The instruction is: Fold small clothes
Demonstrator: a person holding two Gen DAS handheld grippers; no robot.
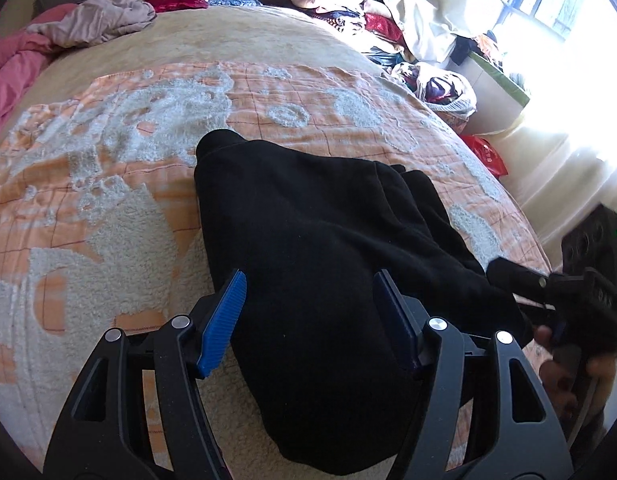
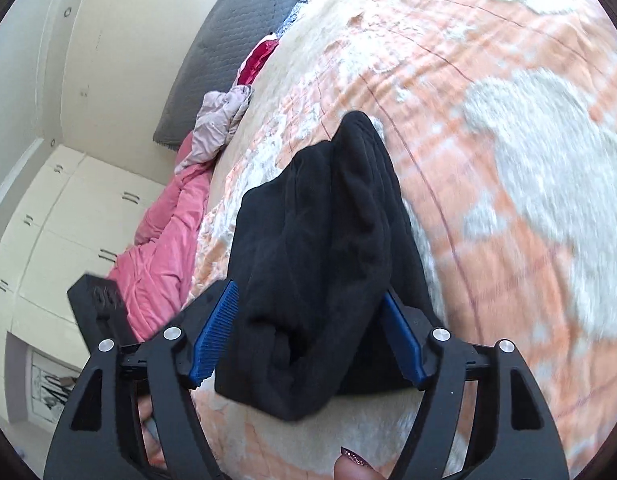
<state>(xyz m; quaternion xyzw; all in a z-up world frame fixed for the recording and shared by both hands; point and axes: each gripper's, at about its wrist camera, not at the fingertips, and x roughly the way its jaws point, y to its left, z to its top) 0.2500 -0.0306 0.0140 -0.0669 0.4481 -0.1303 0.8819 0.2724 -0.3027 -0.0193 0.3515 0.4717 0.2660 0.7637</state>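
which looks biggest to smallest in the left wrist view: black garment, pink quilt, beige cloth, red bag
1. black garment, by far the largest, though it lies nearest the camera
2. pink quilt, partly cut off by the frame edge
3. beige cloth
4. red bag, smallest

The quilt and cloth look close in size, so that order is unsure.

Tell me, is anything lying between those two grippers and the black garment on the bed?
Nothing visible. The black garment lies directly between the open jaws of the left gripper, and likewise the right gripper. The pink blanket sits far off.
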